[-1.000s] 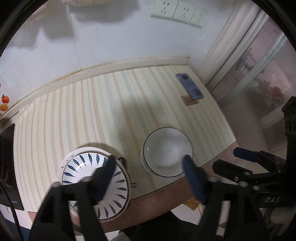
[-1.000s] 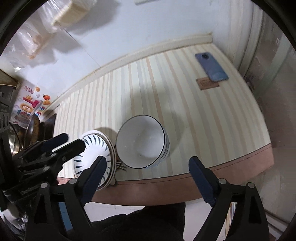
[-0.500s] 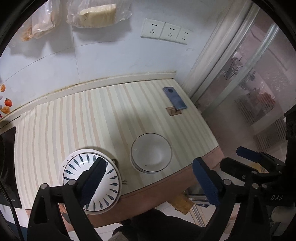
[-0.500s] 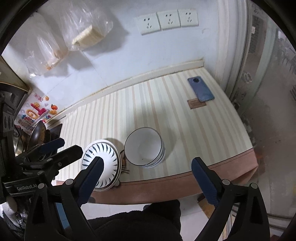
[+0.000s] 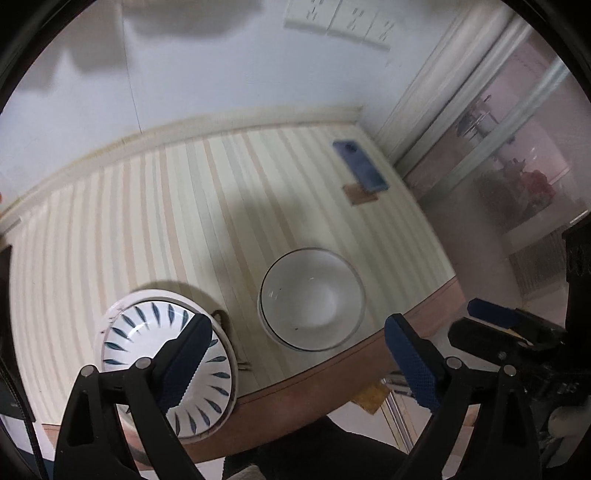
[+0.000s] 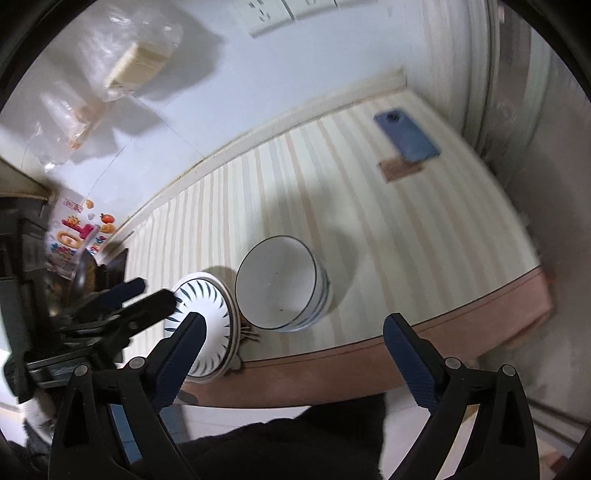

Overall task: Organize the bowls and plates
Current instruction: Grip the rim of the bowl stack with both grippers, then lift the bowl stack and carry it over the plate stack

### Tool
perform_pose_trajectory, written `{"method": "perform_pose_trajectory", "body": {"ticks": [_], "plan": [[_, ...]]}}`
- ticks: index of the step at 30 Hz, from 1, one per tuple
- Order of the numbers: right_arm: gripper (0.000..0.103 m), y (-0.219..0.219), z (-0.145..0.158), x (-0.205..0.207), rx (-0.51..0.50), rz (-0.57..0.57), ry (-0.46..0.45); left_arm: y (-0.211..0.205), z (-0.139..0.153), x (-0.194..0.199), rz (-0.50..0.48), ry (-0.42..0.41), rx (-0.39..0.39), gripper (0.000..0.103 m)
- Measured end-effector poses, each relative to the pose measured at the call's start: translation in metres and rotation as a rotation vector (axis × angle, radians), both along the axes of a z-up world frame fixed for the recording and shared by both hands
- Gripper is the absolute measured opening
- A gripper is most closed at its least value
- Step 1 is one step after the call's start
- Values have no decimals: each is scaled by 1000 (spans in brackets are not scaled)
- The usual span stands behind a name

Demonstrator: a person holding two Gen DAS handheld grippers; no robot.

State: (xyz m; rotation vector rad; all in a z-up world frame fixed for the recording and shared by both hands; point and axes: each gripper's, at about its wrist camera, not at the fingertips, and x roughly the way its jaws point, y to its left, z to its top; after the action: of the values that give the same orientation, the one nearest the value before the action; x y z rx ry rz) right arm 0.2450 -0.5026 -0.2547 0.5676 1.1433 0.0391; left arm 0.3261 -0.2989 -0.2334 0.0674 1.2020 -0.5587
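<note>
A stack of white bowls with dark rims (image 5: pixel 312 299) (image 6: pixel 282 284) stands near the front edge of the striped table (image 5: pixel 184 206). To its left lies a stack of white plates with blue leaf marks (image 5: pixel 147 332) (image 6: pixel 205 306), with chopsticks (image 6: pixel 249 332) beside it. My left gripper (image 5: pixel 295 354) is open and empty, held above the table's front edge; its left finger overlaps the plates in the view. My right gripper (image 6: pixel 291 350) is open and empty, in front of the table edge. Each gripper shows in the other's view.
A blue phone (image 5: pixel 360 168) (image 6: pixel 406 134) lies at the table's far right beside a small brown card (image 6: pixel 399 170). Wall sockets (image 5: pixel 338 18) and hanging plastic bags (image 6: pixel 129 62) are behind. A dark dish rack (image 6: pixel 26 251) stands at the left. A glass door (image 5: pixel 517 147) is at the right.
Both grippers have moved closer to the table again after pulling back and up; bowls and plates look larger. Both stay open. The dishes have not moved.
</note>
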Motion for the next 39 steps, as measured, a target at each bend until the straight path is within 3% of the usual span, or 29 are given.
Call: {"method": "perform_pose_trajectory", "body": {"ticks": [9, 13, 18, 23, 25, 27, 28, 29, 31, 39], "plan": [[99, -10, -112, 48, 211, 27, 129, -17, -87, 56, 6, 198, 47, 96], [99, -11, -156, 60, 304, 25, 173, -20, -123, 72, 26, 331, 14, 94], [99, -11, -201, 70, 442, 13, 210, -21, -148, 81, 55, 419, -9, 94], [99, -6, -221, 78, 515, 22, 212, -22, -165, 85, 68, 492, -38, 92], [98, -3, -226, 81, 511, 30, 225, -24, -169, 86, 61, 510, -44, 81], [95, -2, -229, 85, 534, 33, 214, -26, -169, 85, 58, 494, -39, 77], [87, -1, -230, 86, 543, 34, 213, -25, -167, 85, 49, 494, -59, 64], [77, -1, -231, 88, 543, 30, 211, -26, -168, 84, 45, 505, -79, 62], [66, 0, -233, 95, 561, 29, 214, -25, -167, 83, 58, 495, -75, 62], [63, 9, -230, 105, 501, 32, 201, -23, -165, 77, 89, 451, -78, 60]]}}
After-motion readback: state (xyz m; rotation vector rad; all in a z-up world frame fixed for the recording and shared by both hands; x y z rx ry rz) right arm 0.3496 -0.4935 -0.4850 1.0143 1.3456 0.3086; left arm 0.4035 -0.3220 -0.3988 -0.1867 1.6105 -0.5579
